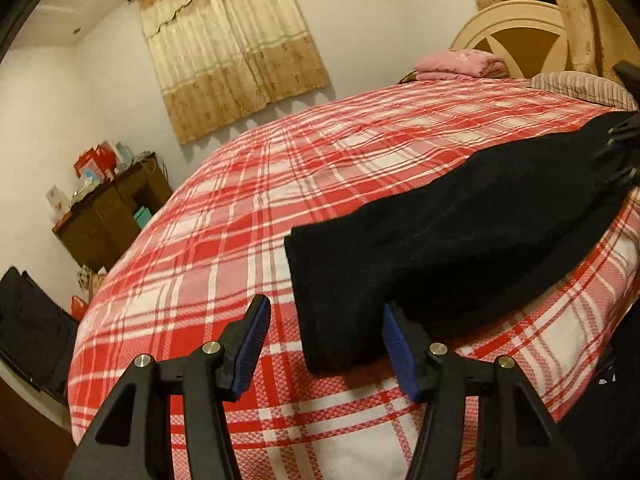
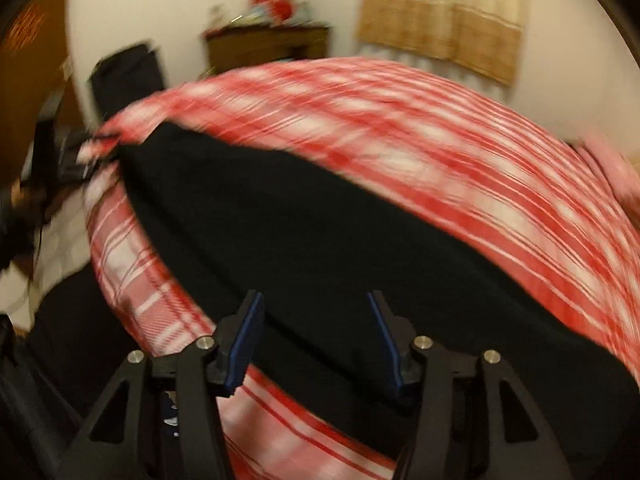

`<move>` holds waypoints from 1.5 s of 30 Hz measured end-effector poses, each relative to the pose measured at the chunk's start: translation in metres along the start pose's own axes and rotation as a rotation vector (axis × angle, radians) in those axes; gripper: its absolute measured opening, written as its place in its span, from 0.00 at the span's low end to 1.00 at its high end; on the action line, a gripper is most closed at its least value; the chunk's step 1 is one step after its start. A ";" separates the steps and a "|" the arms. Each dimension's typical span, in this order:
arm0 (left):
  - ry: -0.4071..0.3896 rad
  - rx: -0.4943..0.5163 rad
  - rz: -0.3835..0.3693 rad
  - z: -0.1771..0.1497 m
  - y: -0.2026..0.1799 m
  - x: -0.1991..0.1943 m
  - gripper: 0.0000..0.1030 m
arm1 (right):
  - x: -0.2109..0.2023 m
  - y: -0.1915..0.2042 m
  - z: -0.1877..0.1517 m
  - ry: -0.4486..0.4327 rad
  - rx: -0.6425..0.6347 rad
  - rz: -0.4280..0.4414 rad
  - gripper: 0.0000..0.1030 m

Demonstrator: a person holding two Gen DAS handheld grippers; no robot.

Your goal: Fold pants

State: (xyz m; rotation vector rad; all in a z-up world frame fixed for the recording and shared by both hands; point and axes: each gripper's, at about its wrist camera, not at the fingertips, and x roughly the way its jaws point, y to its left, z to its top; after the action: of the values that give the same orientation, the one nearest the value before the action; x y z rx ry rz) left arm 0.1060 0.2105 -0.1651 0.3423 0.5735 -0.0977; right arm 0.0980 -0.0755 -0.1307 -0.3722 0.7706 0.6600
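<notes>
Black pants (image 1: 460,240) lie along the bed's (image 1: 240,208) near edge. Left gripper (image 1: 324,344) stands parted, empty, at their end; right gripper (image 2: 316,340) gapes above them, gripping nothing.

pants (image 1: 460,240): plain black, no pattern visible
bedspread (image 1: 248,208): red, pink and white plaid
left gripper (image 1: 324,344): black frame, blue pads, silver bolt heads
right gripper (image 2: 316,340): black frame, blue pads, silver bolt heads
curtain (image 1: 232,48): cream and tan bands with small floral motifs
headboard (image 1: 516,28): cream with brown panels
folded cloth (image 1: 460,64): pink
pillow (image 1: 584,86): brown and cream fine stripes
cabinet (image 1: 108,216): dark brown
boxes (image 1: 100,162): red, some white
wall (image 1: 380,20): white
</notes>
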 end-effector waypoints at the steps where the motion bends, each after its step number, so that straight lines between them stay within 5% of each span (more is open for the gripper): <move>1: 0.001 -0.005 -0.016 0.000 0.002 -0.003 0.56 | 0.012 0.015 0.001 0.018 -0.042 0.003 0.48; 6: -0.004 0.019 -0.061 -0.008 0.005 -0.018 0.56 | 0.037 0.040 -0.001 0.073 -0.168 -0.055 0.44; 15: 0.023 0.027 -0.017 0.001 -0.001 0.002 0.56 | 0.049 0.034 0.010 0.078 -0.146 -0.069 0.33; 22: 0.067 0.095 -0.061 0.005 -0.008 0.017 0.14 | 0.049 0.038 0.013 0.087 -0.152 -0.061 0.19; 24: 0.064 0.092 -0.080 0.007 -0.008 0.017 0.12 | 0.048 0.038 0.015 0.084 -0.150 -0.056 0.11; 33: -0.018 0.084 -0.127 0.019 0.011 -0.003 0.09 | 0.012 0.048 0.029 0.021 -0.143 -0.010 0.06; 36: -0.004 0.094 -0.141 0.010 0.008 -0.002 0.09 | 0.010 0.057 0.024 0.042 -0.151 0.045 0.06; 43: 0.009 0.076 -0.143 -0.008 0.005 0.004 0.09 | 0.040 0.065 0.000 0.097 -0.166 0.020 0.06; 44: 0.007 0.074 -0.141 -0.007 0.005 0.004 0.09 | 0.038 0.065 0.000 0.083 -0.162 0.011 0.11; 45: 0.004 0.072 -0.139 -0.006 0.005 0.004 0.09 | 0.035 0.063 0.001 0.064 -0.163 -0.001 0.33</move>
State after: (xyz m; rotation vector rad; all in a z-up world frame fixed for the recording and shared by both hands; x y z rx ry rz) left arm 0.1075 0.2174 -0.1705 0.3726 0.5980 -0.2525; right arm 0.0753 -0.0138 -0.1607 -0.5443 0.7791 0.7145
